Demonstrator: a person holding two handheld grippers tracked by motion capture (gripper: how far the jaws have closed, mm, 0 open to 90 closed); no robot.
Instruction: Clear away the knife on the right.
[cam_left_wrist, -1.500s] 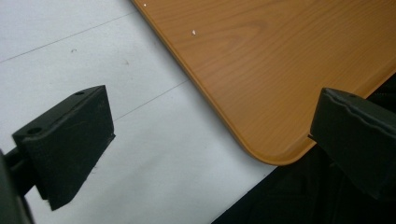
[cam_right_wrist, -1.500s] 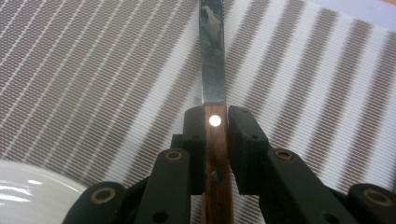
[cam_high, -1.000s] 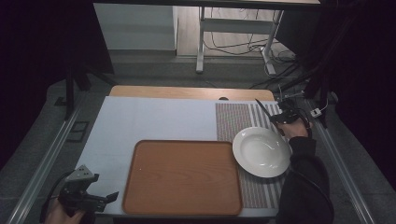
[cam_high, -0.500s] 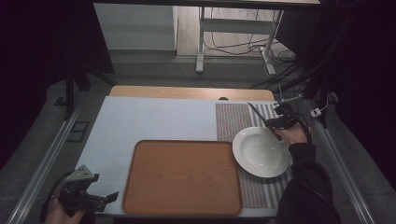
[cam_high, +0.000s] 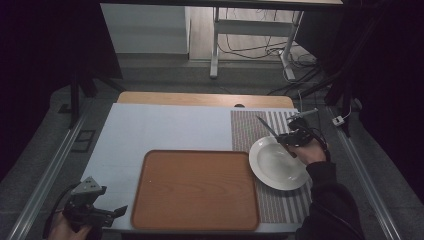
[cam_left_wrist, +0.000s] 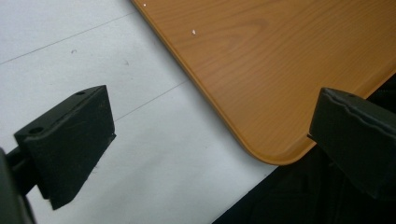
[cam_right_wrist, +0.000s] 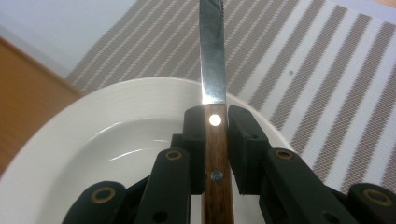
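A brown wooden tray lies on the counter at about 6 o'clock, its rounded corner near the front edge. At 3 o'clock from it a striped placemat lies against the tray's side. Beyond the counter at 12 o'clock stand the metal legs of a desk, with cables on the floor.

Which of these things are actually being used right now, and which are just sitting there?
In use:
right tongs, shut on the wooden-handled steel knife
round white plate beneath it

Lying about:
brown wooden tray
striped grey placemat
left tongs, open
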